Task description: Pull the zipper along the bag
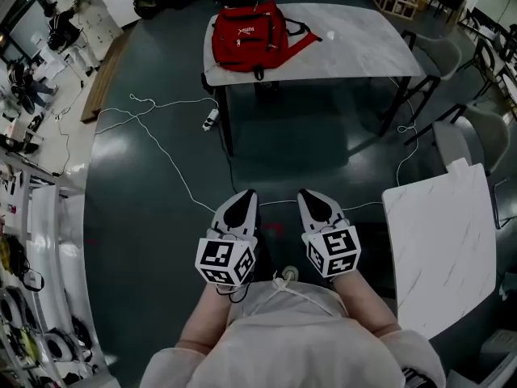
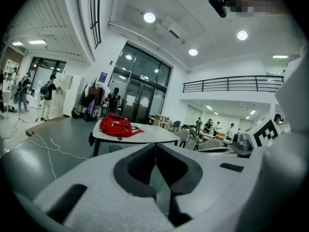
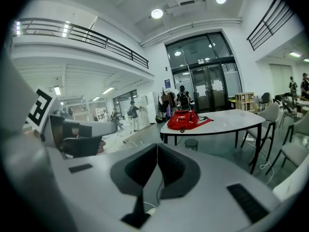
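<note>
A red backpack lies on the left end of a white marble-top table, far ahead of me. The bag also shows small in the left gripper view and in the right gripper view. My left gripper and right gripper are held side by side close to my body, well short of the table. Both have their tips together with nothing between them. The zipper is too small to make out.
White cables trail over the dark floor between me and the table. A second white table stands at my right, with chairs beyond it. Shelving lines the left side. People stand far off by the glass doors.
</note>
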Motion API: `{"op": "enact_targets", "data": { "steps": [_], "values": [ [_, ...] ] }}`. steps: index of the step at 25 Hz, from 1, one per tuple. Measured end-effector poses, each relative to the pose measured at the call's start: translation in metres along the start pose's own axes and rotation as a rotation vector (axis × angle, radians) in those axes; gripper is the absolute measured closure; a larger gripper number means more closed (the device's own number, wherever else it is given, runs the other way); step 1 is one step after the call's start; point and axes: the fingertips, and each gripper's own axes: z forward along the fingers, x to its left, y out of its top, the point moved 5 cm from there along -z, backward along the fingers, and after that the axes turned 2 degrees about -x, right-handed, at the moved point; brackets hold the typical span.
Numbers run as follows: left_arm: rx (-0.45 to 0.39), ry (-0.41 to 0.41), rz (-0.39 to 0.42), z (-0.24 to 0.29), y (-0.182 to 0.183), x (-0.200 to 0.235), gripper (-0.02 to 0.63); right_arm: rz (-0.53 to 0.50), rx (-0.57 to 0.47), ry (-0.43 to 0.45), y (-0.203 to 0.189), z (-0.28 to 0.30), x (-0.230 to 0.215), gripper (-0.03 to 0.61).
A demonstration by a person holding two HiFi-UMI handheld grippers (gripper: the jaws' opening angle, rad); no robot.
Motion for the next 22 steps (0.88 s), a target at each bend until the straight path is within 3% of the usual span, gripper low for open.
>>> {"op": "enact_targets", "data": {
  "steps": [8, 16, 22],
  "values": [
    [0.01, -0.058, -0.054, 0.071, 0.035, 0.076, 0.594, 0.022, 0.032, -0.06, 0.033, 0.091, -0.012, 0.551],
    [0.032, -0.147, -0.047, 0.138, 0.084, 0.165, 0.594, 0.018, 0.022, -0.114, 0.079, 0.198, -0.006, 0.551],
    [0.032, -0.204, -0.028, 0.17, 0.112, 0.208, 0.594, 0.016, 0.003, -0.144, 0.107, 0.252, 0.001, 0.551]
  ]
}}
